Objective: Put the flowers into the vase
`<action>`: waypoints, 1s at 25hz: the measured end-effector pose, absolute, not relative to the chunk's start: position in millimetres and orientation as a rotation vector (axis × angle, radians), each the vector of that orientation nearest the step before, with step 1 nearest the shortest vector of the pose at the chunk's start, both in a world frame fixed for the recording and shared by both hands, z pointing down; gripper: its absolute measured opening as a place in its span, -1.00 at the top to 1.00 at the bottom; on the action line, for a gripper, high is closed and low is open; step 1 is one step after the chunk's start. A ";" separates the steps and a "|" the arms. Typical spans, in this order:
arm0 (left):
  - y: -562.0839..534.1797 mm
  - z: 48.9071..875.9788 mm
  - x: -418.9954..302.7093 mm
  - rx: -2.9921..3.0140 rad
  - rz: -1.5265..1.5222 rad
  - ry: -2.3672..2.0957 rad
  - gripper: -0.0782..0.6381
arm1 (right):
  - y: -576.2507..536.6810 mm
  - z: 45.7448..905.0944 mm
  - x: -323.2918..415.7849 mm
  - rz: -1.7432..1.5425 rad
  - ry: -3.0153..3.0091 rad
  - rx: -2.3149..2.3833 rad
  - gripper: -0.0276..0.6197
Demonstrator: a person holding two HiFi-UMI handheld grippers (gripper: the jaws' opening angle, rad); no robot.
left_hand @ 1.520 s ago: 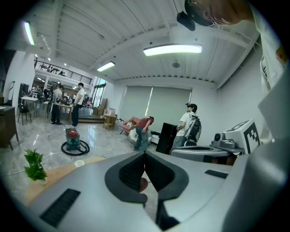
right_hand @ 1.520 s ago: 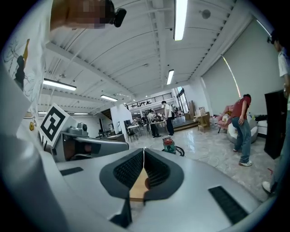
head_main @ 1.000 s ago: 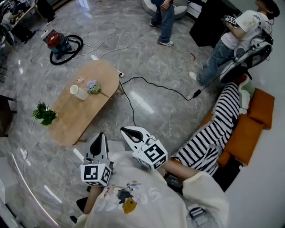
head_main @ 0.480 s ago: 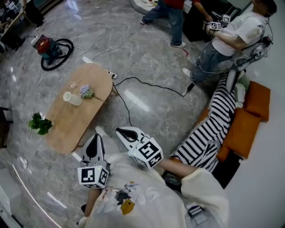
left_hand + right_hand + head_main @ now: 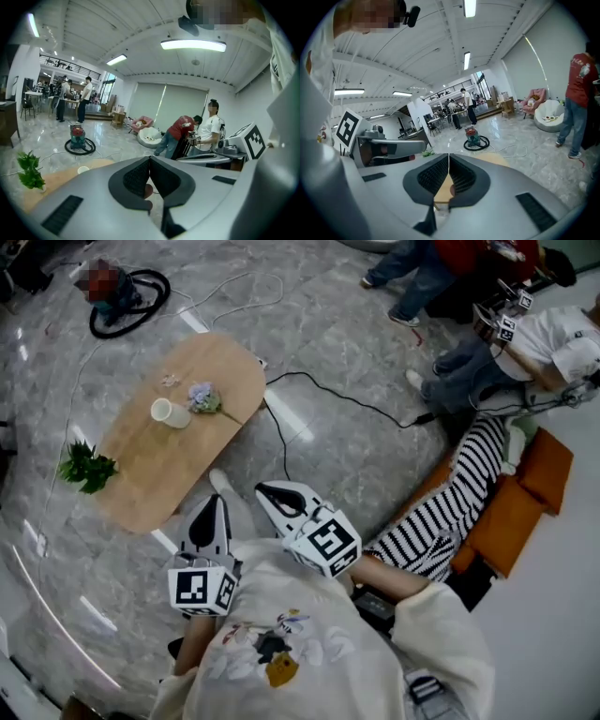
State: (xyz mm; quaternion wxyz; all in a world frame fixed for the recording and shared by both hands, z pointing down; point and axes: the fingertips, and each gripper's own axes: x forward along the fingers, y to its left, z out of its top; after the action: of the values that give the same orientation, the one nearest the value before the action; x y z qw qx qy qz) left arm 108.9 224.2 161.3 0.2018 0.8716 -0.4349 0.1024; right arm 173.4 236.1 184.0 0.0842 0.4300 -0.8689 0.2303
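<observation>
The left gripper [image 5: 214, 507] and right gripper [image 5: 267, 491], low at centre, both have their jaws pressed together on nothing. They are well apart from the wooden table [image 5: 150, 474] to the upper left. The flowers [image 5: 202, 397] lie there, stem running lower right toward the likely nearer right gripper. Just beside them the white vase [image 5: 171, 413] seems tipped over, with no flowers in it.

A green plant [image 5: 86, 467] stands at the oval wooden table's [image 5: 159, 479] edge, a black cable [image 5: 356, 402] crosses the floor, and perhaps a striped blanket [image 5: 448, 510] lies beyond.
</observation>
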 end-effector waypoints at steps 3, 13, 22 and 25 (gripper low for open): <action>193.1 167.0 81.1 2.396 0.291 -1.223 0.76 | 198.1 183.6 142.0 0.642 -2.606 1.249 0.89; 87.2 172.5 -9.0 2.394 0.288 -1.238 0.76 | 88.9 184.9 57.3 0.575 -2.542 1.196 0.89; 39.5 201.9 -8.4 2.310 0.360 -1.247 0.76 | 32.8 209.0 62.1 0.654 -2.494 1.140 0.89; 28.9 217.4 -3.4 2.278 0.387 -1.282 0.76 | 22.4 229.2 68.1 0.674 -2.494 1.099 0.89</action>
State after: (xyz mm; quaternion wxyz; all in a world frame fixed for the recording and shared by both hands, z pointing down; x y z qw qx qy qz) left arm -3.4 28.9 217.4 0.2469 0.8355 -0.4700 0.1419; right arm 68.1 22.4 229.2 0.1660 0.3859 -0.8760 0.2369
